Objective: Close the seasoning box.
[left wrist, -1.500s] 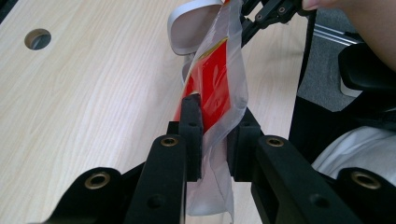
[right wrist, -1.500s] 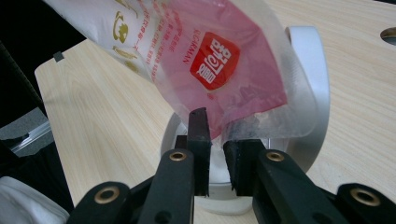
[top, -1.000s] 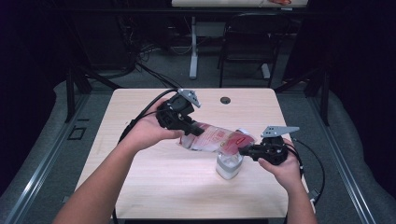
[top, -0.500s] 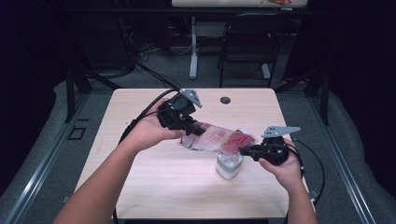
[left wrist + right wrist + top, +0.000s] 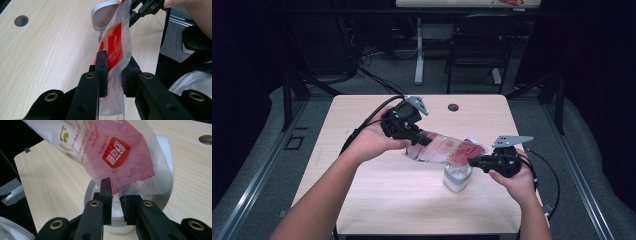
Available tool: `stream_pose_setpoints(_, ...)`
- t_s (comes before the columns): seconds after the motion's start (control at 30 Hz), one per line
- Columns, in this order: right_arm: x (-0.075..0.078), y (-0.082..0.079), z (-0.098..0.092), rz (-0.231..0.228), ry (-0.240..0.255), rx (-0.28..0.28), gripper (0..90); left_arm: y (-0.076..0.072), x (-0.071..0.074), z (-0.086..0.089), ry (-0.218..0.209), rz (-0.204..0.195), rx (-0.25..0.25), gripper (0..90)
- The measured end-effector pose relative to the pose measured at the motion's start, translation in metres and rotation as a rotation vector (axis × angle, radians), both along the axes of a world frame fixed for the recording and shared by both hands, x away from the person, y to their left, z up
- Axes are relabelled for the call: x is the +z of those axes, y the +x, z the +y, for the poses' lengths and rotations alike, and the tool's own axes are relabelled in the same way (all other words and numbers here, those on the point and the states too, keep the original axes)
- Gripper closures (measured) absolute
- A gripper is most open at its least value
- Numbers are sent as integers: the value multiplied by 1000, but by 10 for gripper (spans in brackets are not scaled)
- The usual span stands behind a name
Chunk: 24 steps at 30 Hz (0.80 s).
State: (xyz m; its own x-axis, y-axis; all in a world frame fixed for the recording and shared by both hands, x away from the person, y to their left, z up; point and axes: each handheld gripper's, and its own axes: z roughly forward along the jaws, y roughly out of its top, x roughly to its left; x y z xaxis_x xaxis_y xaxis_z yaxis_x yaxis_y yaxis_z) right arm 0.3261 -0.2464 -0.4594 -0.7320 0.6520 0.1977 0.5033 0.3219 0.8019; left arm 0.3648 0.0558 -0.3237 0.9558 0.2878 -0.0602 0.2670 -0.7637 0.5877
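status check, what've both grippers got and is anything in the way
Left gripper shut on bag, far end. Right gripper shut on bag's lower end over white jar. Bag tilted toward jar. Nothing in the way.

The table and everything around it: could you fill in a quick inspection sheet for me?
Surface: pale wood-grain table with a round cable hole.
Job's things: clear plastic bag with red and white print, held tilted over a white round container with white powder inside.
Clutter: nothing seen.
Grippers: left claw shut on the bag's upper end; right claw pinches the bag's lower end at the container's mouth.
Cables: black cables trail from both claws across and off the table.
Surroundings: dark room, grey floor, a black chair and another table's leg behind.
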Motion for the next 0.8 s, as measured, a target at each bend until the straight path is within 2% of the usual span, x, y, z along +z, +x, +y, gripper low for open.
stream_pose_setpoints(0.4,-1,0,1,6,-3,-2,806,1,0,-1,9,-2,-4,782)
stream_pose_setpoints(0.8,0,0,0,1,-6,-5,806,1,0,-2,-2,-2,0,780)
